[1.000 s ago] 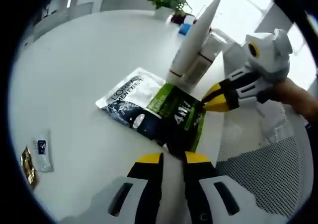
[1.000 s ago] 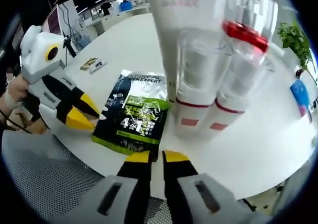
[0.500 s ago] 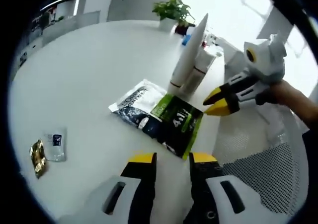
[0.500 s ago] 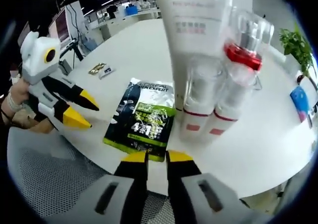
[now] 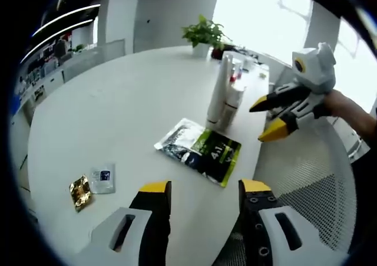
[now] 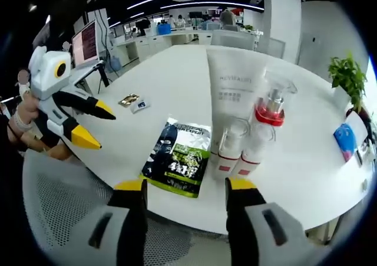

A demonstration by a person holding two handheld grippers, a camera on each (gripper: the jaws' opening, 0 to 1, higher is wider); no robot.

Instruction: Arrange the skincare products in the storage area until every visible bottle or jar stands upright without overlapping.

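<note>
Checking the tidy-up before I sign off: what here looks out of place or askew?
The green-and-black sachet lies flat on the white table beside the upright tube and pump bottles. Two small packets lie apart, near the table's edge.

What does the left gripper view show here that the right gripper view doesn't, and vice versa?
Left gripper view: the right claw, open, and a bright window. Right gripper view: the left claw, open, and a monitor. Shared: the table, flat pouch, upright tube, two sachets, plant.
</note>
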